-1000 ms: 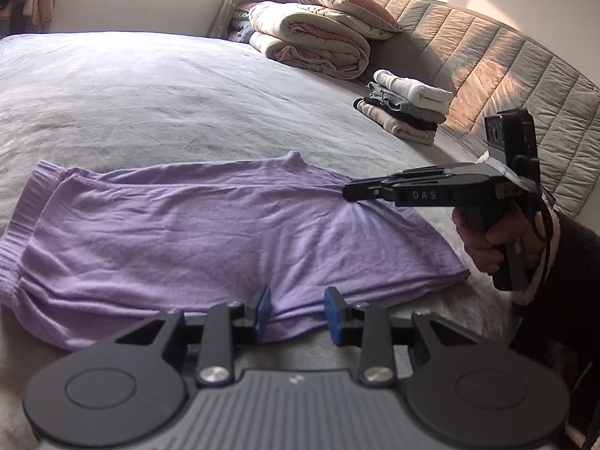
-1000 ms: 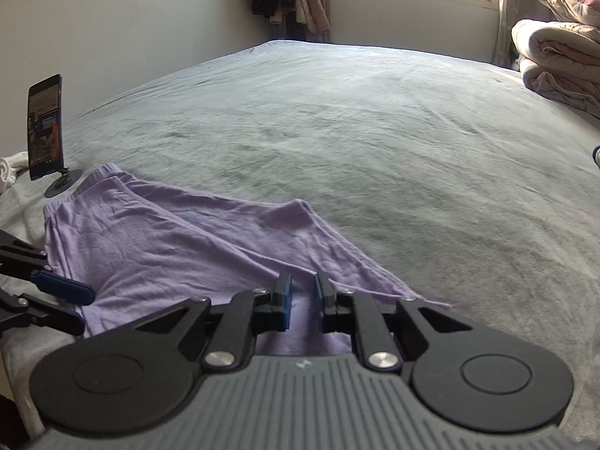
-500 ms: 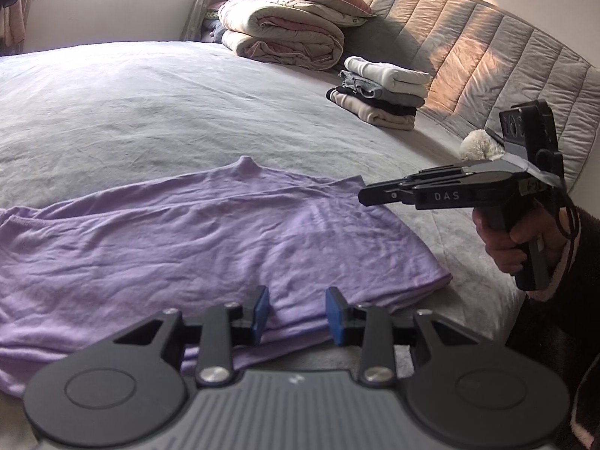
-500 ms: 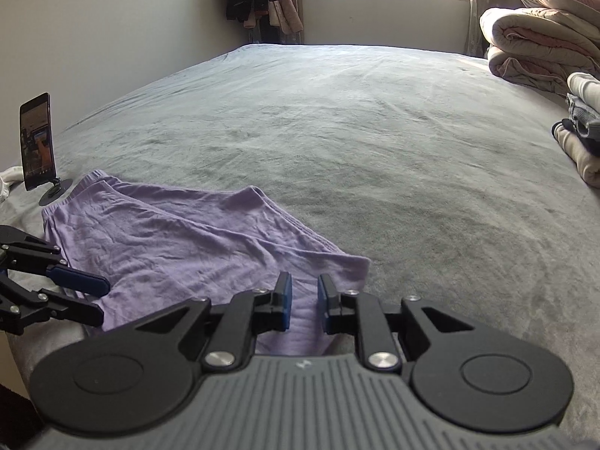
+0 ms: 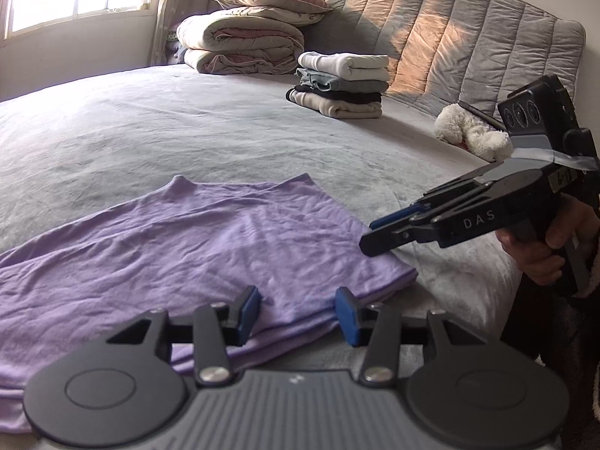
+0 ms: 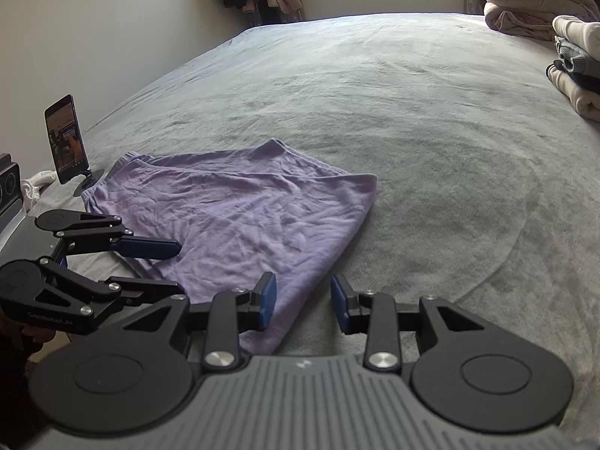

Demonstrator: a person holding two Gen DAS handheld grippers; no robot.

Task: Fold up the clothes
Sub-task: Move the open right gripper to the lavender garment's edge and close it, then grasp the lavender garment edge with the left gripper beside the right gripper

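purple garment (image 5: pixel 195 258) flat on bed (image 5: pixel 187 135), folded over, near edge | left claw (image 5: pixel 298 313) opening, nothing pinched, cloth edge just under | right claw (image 6: pixel 303 302) opening, empty, over garment corner | likely getting ready for next fold | folded pile (image 5: pixel 341 84) by headboard | no boxes or baskets seen

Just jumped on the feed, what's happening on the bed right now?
A person is folding clothes with a handheld gripper in each hand. A purple garment lies folded flat on the grey bed. The left gripper and right gripper hover over its near edge, jaws opening, pads off the fabric. A stack of folded clothes sits by the headboard.
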